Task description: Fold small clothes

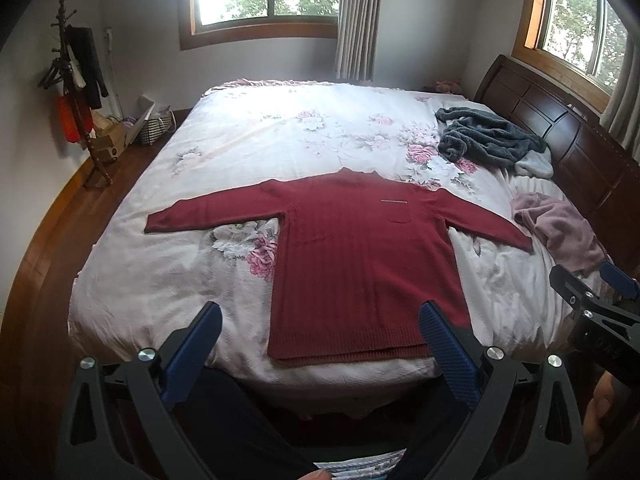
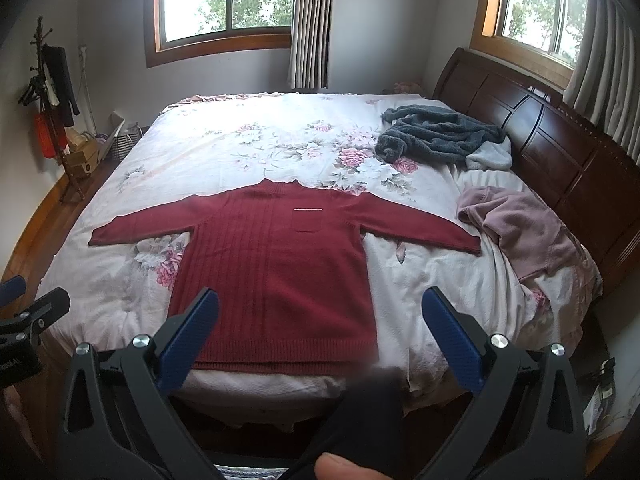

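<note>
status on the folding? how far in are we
Done: the red sweater is laid flat on the bed, sleeves spread out, no fold made yet.
In hand: nothing. The left gripper and right gripper are both open, held short of the hem.
Left: all folds on the sweater, plus the grey fleece and pink garment crumpled near the headboard.

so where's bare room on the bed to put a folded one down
Free: the flowered bedspread beyond the dark red knit sweater, toward the windows, and the strip left of its body. Crowded: the headboard side, with the crumpled grey fleece garment and pink garment.
</note>
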Available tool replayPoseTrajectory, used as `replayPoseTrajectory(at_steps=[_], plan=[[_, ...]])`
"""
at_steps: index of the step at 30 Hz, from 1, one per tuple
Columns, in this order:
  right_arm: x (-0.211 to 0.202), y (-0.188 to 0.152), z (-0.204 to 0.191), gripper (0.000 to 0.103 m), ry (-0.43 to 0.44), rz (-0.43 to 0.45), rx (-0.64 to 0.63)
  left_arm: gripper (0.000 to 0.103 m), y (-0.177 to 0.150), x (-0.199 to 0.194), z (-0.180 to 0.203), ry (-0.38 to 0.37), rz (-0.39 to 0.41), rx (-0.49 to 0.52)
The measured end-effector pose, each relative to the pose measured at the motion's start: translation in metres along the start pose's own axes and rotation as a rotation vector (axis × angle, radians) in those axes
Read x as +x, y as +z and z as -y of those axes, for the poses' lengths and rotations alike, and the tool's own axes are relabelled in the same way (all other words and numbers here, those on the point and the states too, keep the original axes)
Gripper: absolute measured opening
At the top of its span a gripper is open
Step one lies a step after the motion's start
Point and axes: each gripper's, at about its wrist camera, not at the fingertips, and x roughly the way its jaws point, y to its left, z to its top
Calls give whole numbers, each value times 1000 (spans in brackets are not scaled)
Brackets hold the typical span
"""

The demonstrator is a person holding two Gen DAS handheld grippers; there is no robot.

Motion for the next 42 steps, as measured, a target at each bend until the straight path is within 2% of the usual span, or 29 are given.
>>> replayPoseTrajectory(at_steps=[42], plan=[[-1, -1, 3, 100, 1, 1, 3, 99, 5, -1, -4, 16, 11, 4]])
